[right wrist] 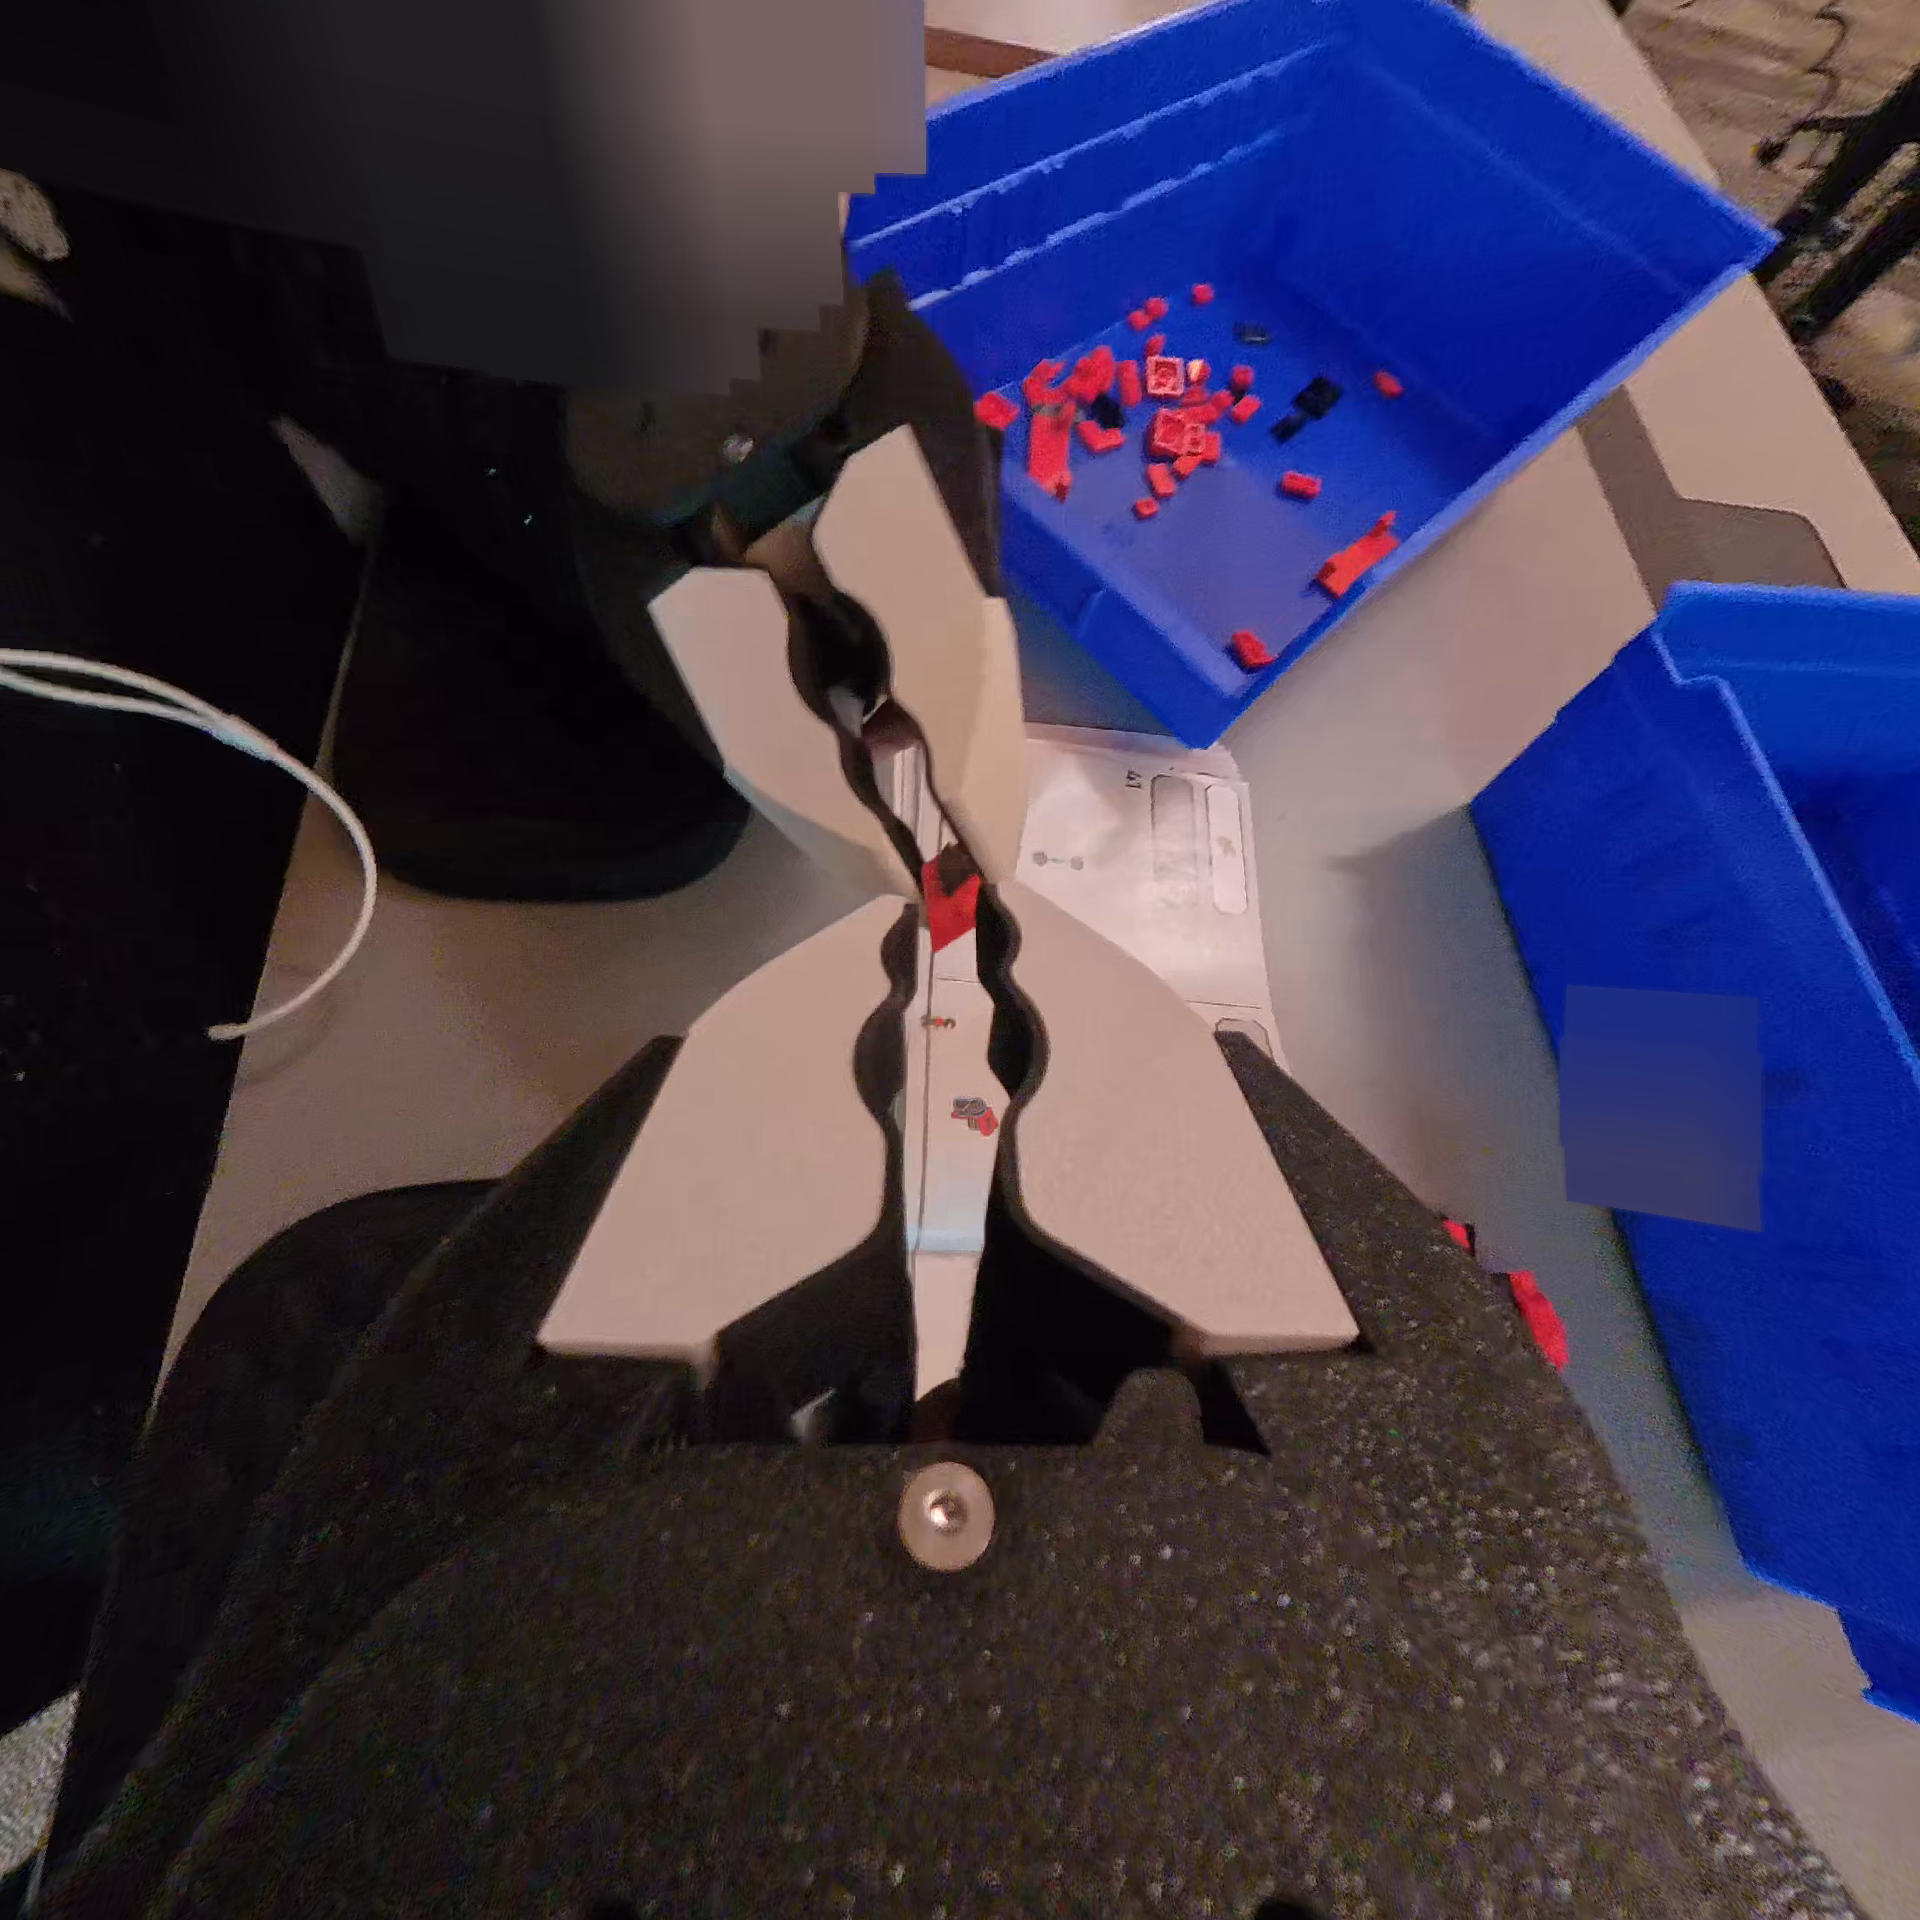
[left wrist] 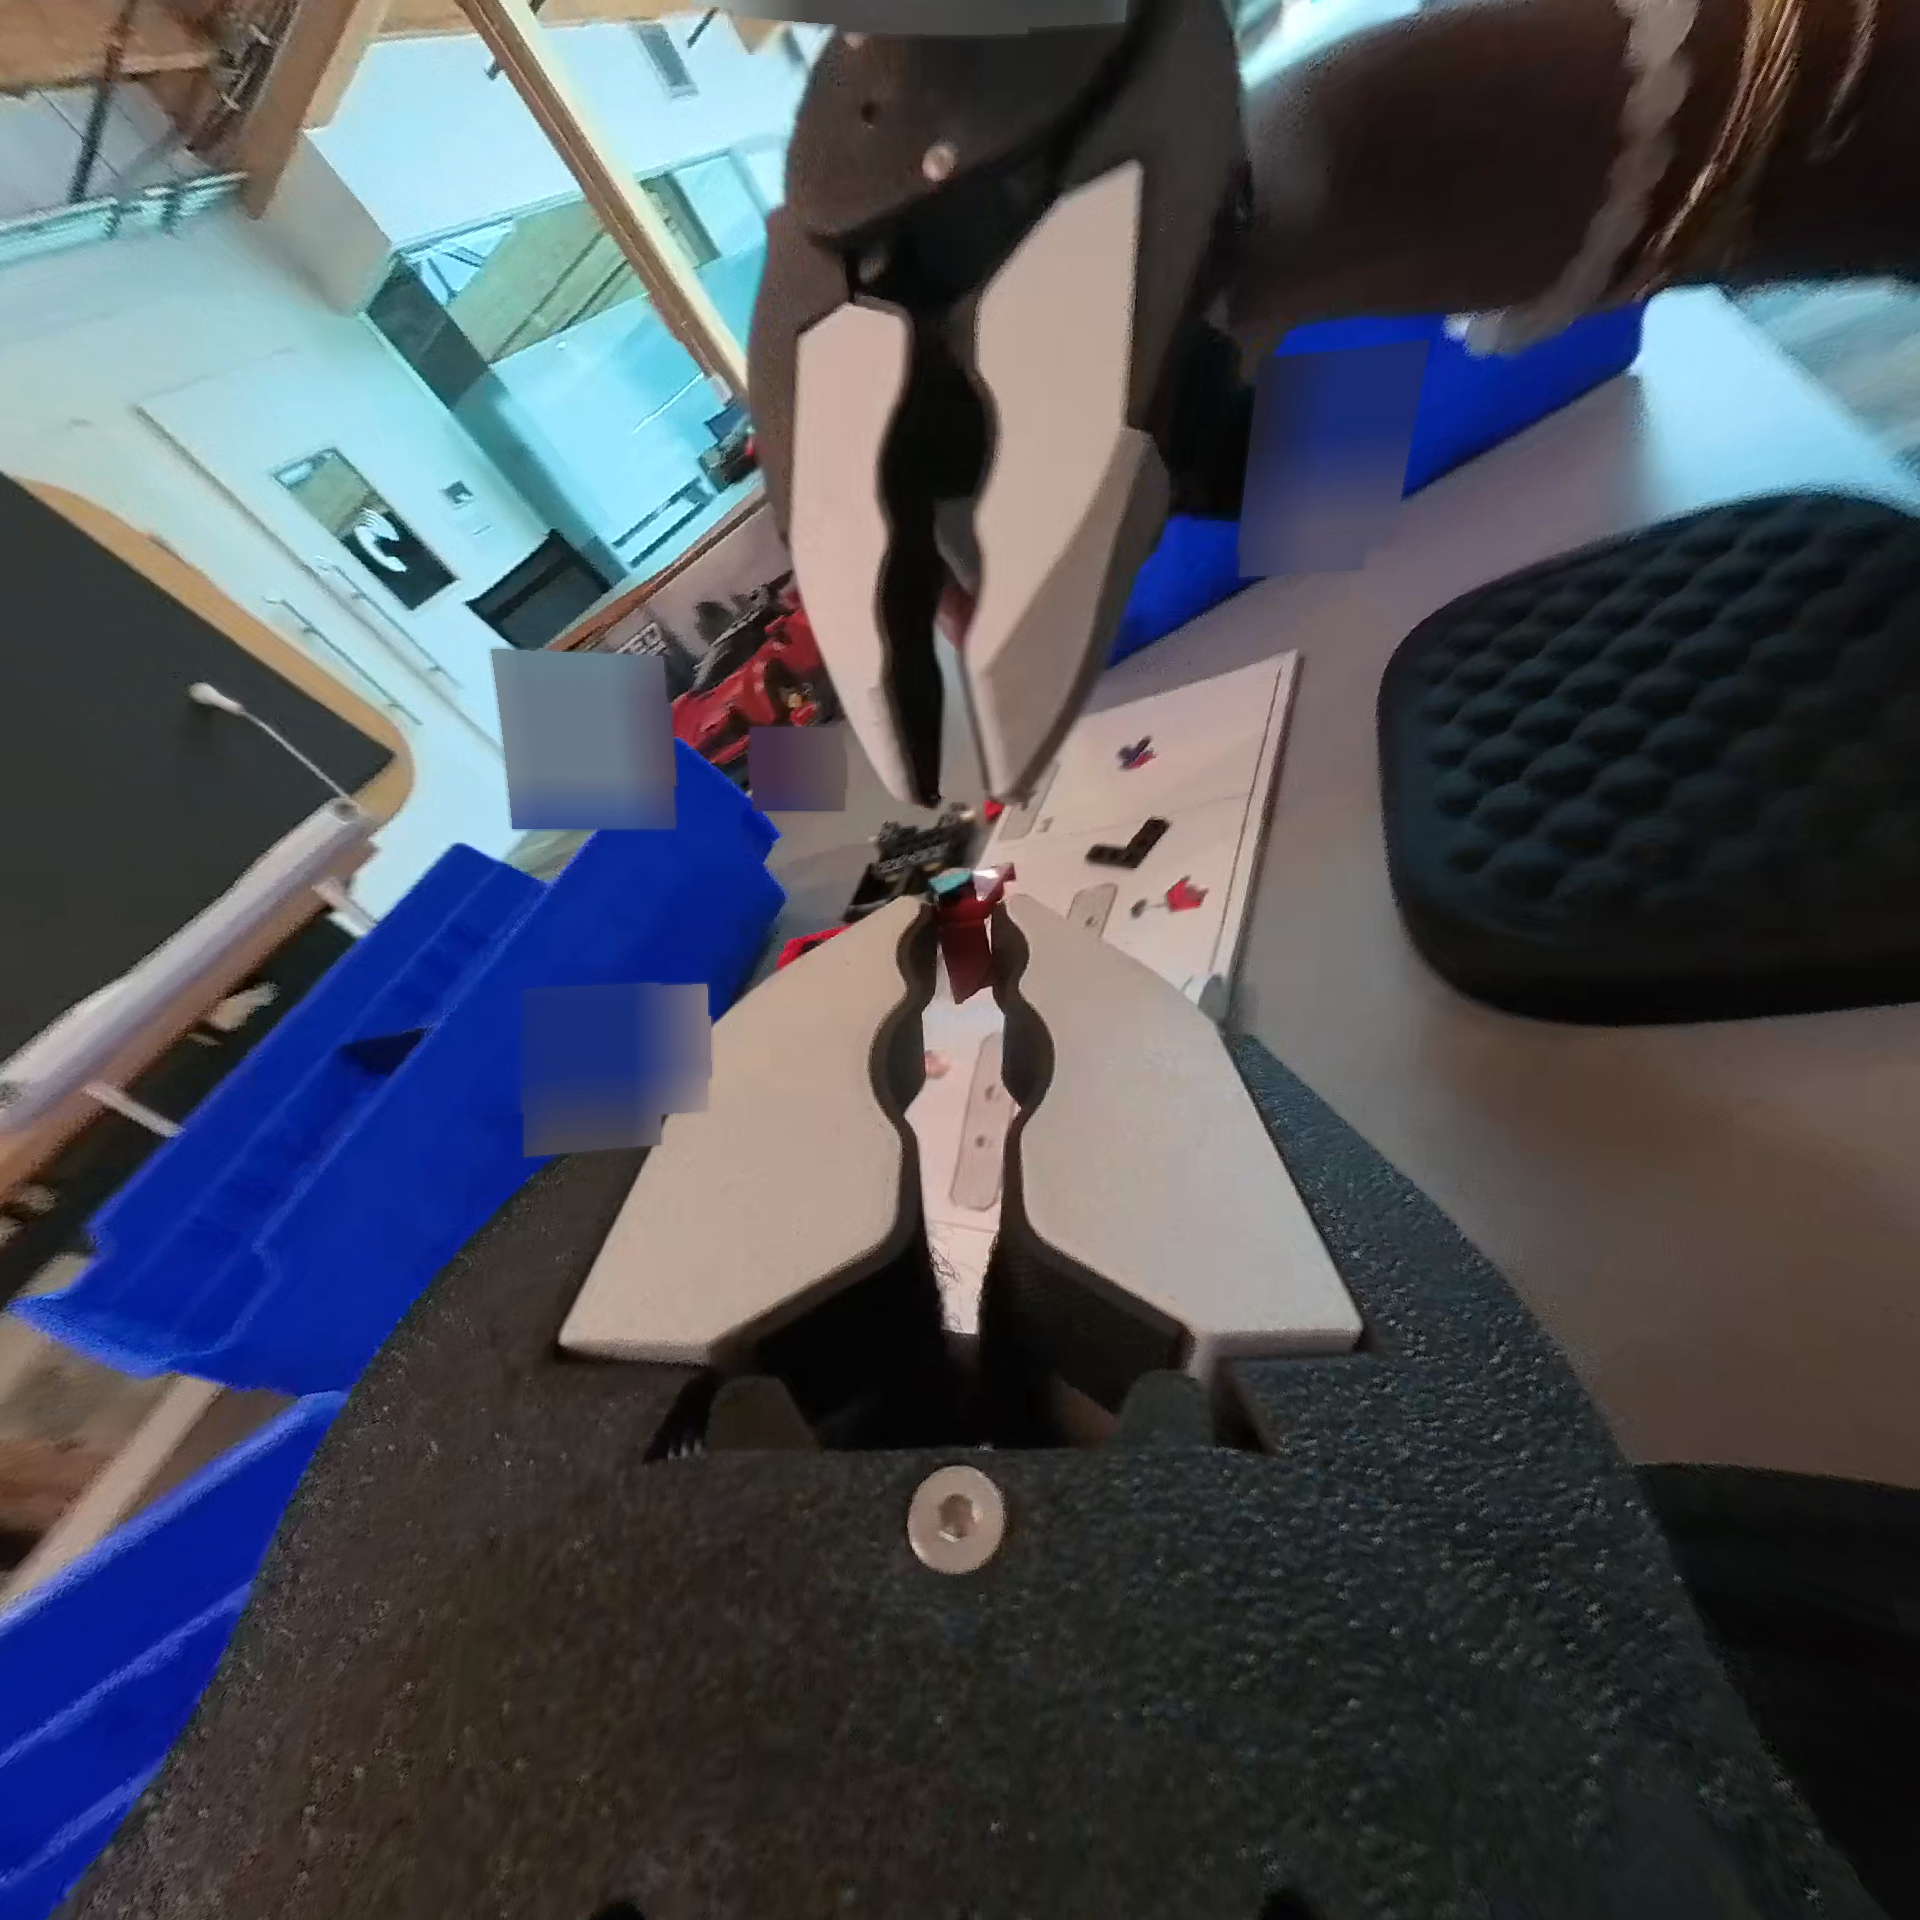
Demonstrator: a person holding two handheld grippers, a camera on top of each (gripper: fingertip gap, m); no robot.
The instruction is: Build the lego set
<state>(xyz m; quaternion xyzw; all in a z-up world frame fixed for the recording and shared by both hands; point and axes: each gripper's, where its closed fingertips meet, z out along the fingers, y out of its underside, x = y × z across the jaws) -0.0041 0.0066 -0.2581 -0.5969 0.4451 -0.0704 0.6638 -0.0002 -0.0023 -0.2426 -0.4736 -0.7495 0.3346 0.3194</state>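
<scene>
My left gripper [left wrist: 961,916] is shut on a small red lego piece [left wrist: 964,951] with a teal top, held above the table. My right gripper [left wrist: 958,795] comes down from above, its tips nearly closed just over that piece. In the right wrist view my right gripper [right wrist: 945,906] meets the left gripper [right wrist: 954,868] tip to tip, with a red lego piece [right wrist: 948,914] pinched between my right fingertips. A small black lego assembly [left wrist: 914,847] lies on the table behind the tips.
A white instruction sheet [right wrist: 1143,862] lies under the grippers; it also shows in the left wrist view [left wrist: 1205,821]. A blue bin [right wrist: 1455,540] holds several red and black pieces. Another blue bin [right wrist: 1766,935] stands right. More blue bins [left wrist: 416,1091], a black mesh pad [left wrist: 1662,748].
</scene>
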